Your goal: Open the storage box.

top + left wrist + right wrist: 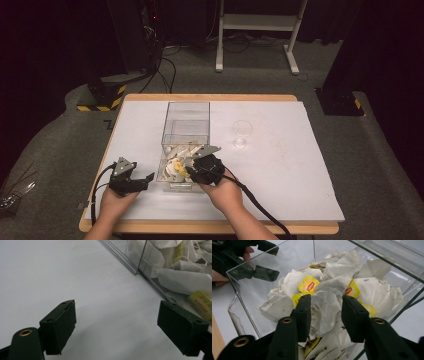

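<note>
Right gripper (325, 315) is down in the clear acrylic box (186, 112), jaws pinching one tea bag (325, 306) atop the pile, so lift slowly and shake off tangled strings, while the left gripper (142, 181) waits released beside it.

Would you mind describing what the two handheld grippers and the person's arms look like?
Both grippers are matte black. The left gripper and right gripper each carry a grey three-cornered plate on top and trail a black cable toward the table's near edge. The jaws are blocky and rectangular with flat pads, on arms fitted with brass-coloured rivets. The person's forearms are bare, with no sleeves or gloves in sight.
</note>
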Demonstrator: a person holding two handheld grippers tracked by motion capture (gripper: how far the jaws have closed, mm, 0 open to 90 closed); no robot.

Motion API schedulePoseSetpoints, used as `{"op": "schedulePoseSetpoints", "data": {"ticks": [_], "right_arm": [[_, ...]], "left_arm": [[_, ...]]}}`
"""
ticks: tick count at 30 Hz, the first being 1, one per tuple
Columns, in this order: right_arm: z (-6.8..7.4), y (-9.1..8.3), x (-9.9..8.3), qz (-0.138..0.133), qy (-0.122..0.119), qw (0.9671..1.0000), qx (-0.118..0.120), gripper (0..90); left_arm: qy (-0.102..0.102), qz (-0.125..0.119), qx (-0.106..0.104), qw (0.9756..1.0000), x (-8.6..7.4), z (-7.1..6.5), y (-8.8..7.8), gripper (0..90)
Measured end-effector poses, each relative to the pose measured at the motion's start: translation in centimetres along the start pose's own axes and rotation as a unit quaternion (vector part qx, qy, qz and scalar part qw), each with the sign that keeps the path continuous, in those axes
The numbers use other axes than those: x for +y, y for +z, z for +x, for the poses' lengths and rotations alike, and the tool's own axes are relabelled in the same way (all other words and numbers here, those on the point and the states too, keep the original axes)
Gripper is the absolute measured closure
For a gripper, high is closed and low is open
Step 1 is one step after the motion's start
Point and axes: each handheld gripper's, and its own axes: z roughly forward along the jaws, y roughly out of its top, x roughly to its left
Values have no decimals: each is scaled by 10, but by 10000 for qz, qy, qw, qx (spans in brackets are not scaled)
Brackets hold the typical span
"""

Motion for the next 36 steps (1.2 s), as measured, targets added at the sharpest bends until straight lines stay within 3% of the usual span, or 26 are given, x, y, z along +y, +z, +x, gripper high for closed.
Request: {"op": "schedulePoseSetpoints", "data": {"ticks": [19, 36], "right_arm": [[-2, 0, -4, 130, 32, 9999, 18, 878], [-6, -20, -1, -320, 158, 9994, 45, 893]], "left_arm": [[22, -2, -11, 10000, 0, 1, 0, 159], [37, -51, -27, 10000, 0, 0, -1, 162]]}}
